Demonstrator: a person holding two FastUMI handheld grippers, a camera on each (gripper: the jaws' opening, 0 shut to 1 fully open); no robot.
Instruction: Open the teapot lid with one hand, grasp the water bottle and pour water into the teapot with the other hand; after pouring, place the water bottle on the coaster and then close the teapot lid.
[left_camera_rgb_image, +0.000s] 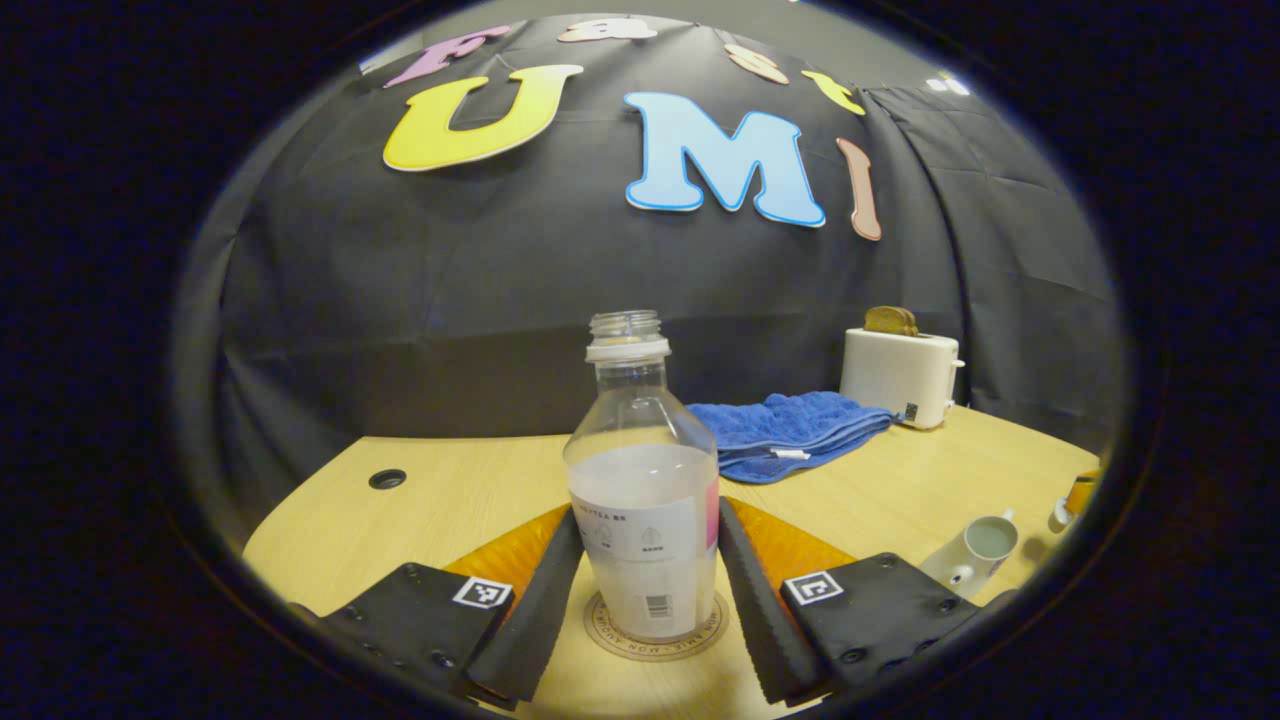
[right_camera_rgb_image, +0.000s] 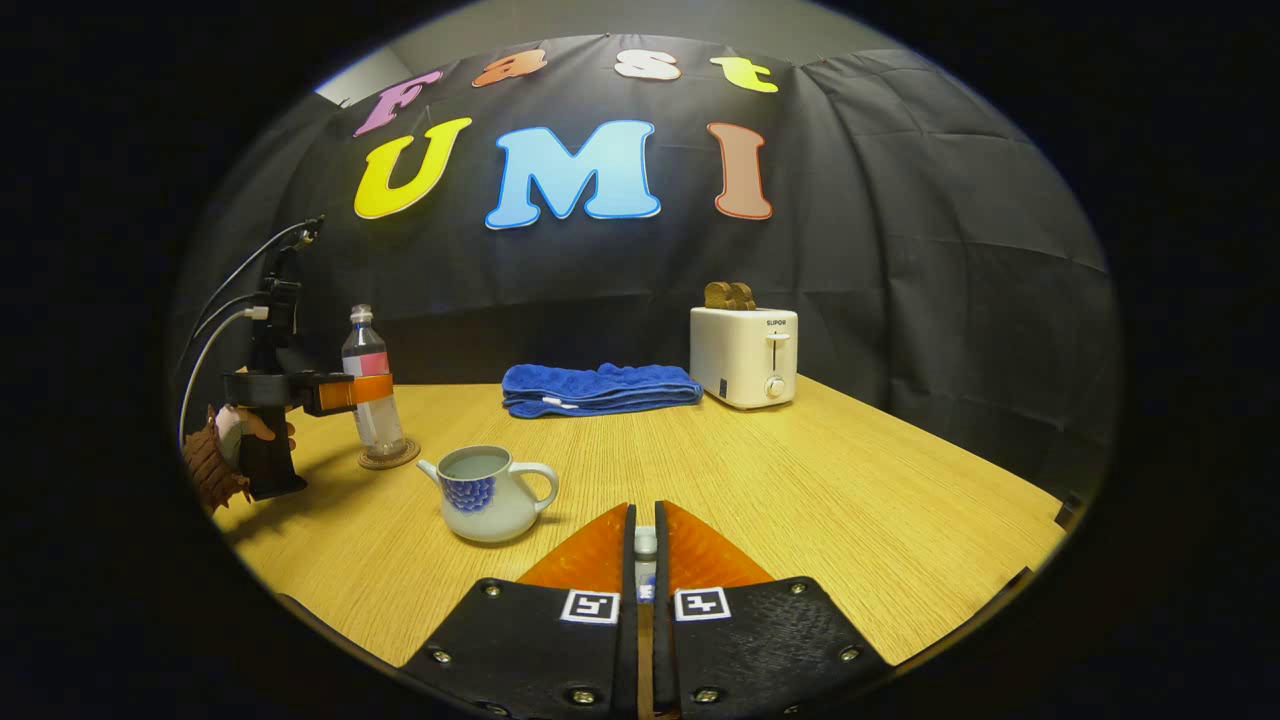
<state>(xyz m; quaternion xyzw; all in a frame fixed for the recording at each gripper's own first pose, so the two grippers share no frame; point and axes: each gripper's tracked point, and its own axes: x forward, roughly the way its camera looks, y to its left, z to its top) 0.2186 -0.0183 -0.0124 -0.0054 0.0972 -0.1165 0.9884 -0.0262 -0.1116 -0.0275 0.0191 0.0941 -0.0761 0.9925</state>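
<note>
**Q:** Where's the bottle sitting, and why there?

**Me:** The bottle (left_camera_rgb_image: 645, 480) stands on the round coaster (left_camera_rgb_image: 655, 630) on the table (left_camera_rgb_image: 450, 490), dead centre at the bottom of my left gripper view. The task wants it parked on the coaster after pouring, so I'd say that step is done. Its long axis runs straight up, open mouth at 12 o'clock, no cap on, and it's roughly half full.

**Q:** Left gripper let go of it?

**Me:** Looks like it. The left gripper (left_camera_rgb_image: 648, 590) has its fingers spread either side of the bottle with a sliver of gap on each side, so released, not clamping.

**Q:** And the other one?

**Me:** The right gripper (right_camera_rgb_image: 645, 560) is pinched on a small pale thing between its fingers. My guess is it's the lid (right_camera_rgb_image: 646, 545), held out of the way while the pot was filled; too little shows to be sure.

**Q:** The teapot?

**Me:** In the right gripper view the teapot (right_camera_rgb_image: 490, 495) sits open at about 10 o'clock from my fingers, spout pointing toward the bottle, handle toward me. Behind it, around 12, a folded blue towel (right_camera_rgb_image: 600, 388); the toaster (right_camera_rgb_image: 745, 355) at 1. Closing the lid is what's left, I reckon.
</note>
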